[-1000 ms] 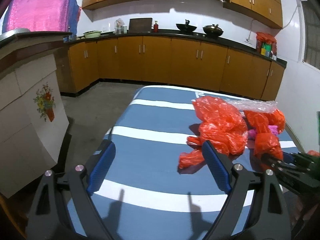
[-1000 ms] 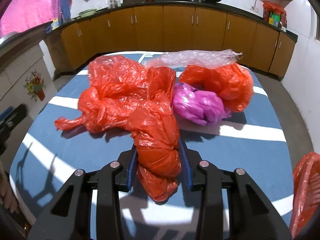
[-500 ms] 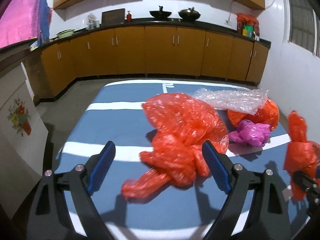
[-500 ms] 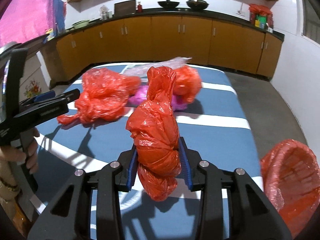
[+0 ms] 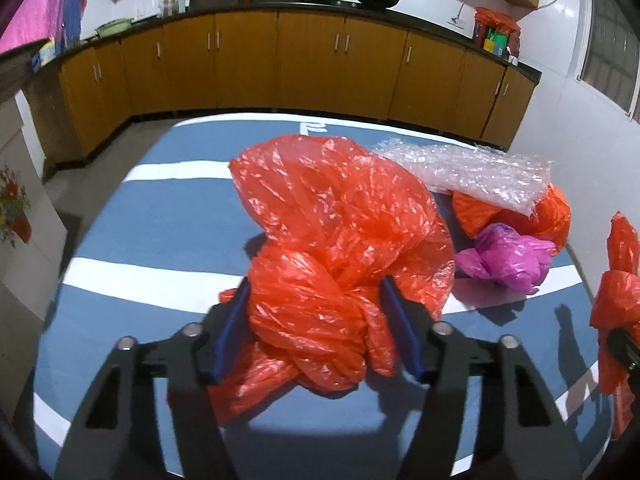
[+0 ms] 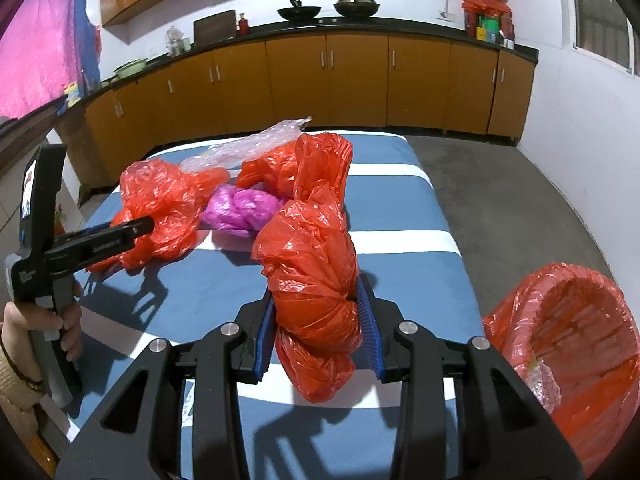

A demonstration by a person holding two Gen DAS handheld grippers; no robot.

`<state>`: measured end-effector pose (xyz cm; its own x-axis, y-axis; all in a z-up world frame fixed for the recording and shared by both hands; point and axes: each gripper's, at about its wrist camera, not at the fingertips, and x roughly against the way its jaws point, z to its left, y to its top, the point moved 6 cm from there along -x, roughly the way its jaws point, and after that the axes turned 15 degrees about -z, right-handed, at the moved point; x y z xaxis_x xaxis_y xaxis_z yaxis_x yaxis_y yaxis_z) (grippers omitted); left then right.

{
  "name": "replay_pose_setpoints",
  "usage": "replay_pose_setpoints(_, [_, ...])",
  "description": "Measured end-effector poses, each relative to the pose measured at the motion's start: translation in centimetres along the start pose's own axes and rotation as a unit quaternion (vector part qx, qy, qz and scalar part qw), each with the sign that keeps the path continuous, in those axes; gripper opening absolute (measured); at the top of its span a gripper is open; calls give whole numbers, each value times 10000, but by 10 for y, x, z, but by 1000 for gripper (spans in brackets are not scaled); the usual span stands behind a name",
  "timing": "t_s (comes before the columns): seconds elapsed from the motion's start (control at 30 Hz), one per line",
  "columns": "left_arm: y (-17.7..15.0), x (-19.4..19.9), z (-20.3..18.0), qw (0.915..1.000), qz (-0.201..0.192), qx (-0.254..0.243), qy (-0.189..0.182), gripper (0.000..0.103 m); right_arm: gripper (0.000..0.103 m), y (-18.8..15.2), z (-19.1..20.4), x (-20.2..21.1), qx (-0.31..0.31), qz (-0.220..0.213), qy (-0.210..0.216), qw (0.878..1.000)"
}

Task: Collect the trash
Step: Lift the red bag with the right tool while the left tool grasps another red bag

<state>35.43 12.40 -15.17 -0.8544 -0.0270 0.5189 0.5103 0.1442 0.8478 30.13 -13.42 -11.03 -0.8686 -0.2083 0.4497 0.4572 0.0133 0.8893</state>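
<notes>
left gripper (image 5: 316, 320): jaws closing around the knotted end of the big orange bag (image 5: 340, 240); blue pads sit right at the plastic on both sides, firm squeeze can't be confirmed
big orange bag: lies on the blue-and-white striped table (image 5: 160, 216), left of centre, crumpled, tail spilling toward the camera under the jaws
right gripper (image 6: 318, 332): clenched on a twisted orange bag (image 6: 312, 264); both pads press into it, plastic bulges above and below the jaws
twisted orange bag: held off the table, upper end standing up above the pads, lower end hanging free
pink bag (image 5: 508, 256): on table, just right of the big orange bag, touching another orange bag (image 5: 548, 216) behind it
bubble wrap (image 5: 472, 172): lies across the top of that rear orange bag, far side of table
bin (image 6: 572, 356): off the table's right edge in right wrist view, lined with orange plastic, mouth open, some clear scrap inside
person's hand (image 6: 36, 320): grips the left tool's handle, left edge of right wrist view
background: wooden cabinets (image 6: 360, 80) along the wall, two dark woks (image 6: 356, 8) on the counter
</notes>
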Motion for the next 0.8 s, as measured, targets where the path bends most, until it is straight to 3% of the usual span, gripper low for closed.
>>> replay_pose_setpoints(0.23, [-1, 8, -3, 9999, -114, -41, -115, 36, 38, -2, -3, 1, -48, 13, -31, 10000])
replay_pose_setpoints(0.8, [4, 68, 6, 9989, -461, -37, -124, 16, 38, 7, -4, 28, -66, -161, -19, 9998])
